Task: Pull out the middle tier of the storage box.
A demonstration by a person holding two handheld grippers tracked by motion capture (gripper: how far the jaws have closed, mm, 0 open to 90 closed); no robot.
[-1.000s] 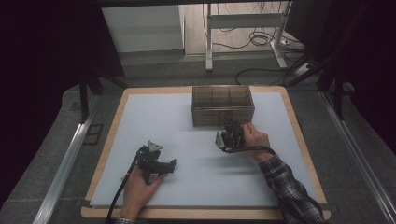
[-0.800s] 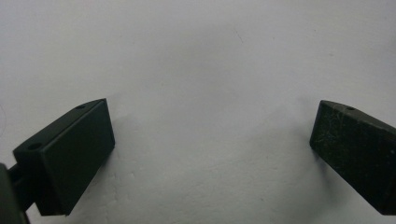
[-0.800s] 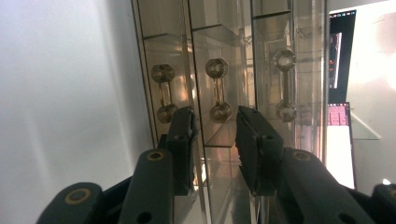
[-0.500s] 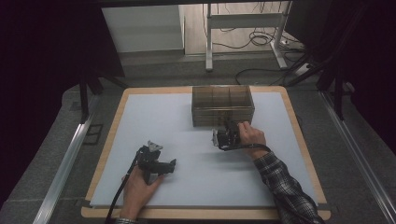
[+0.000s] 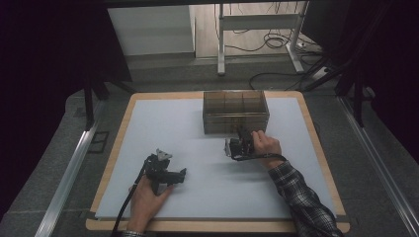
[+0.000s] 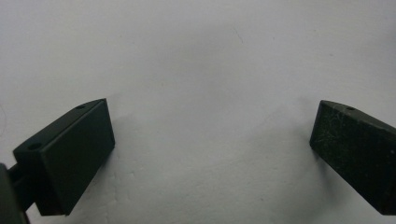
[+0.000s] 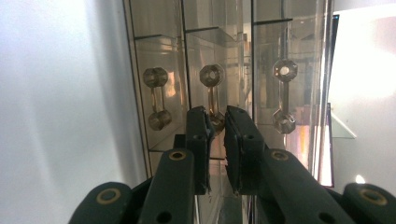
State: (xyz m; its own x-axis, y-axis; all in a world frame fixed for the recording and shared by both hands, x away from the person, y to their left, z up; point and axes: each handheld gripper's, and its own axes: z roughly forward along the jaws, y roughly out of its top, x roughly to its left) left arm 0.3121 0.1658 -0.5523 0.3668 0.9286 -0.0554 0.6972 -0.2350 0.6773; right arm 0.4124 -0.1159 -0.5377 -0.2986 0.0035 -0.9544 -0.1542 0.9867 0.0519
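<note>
our right gripper has just been closing its jaws on the middle handle of the clear drawer box. two more handles flank it at nine and three o'clock. our left gripper rests wide open on the white mat.

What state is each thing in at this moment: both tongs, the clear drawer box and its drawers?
Left tongs: jaws wide open, nothing between them, resting low on the white mat.
Right tongs: jaws have just been closing, now nearly together around the middle handle of the drawer box.
Drawer box: upright at the mat's far side.
Drawers: all three look pushed in, handles in line.
</note>
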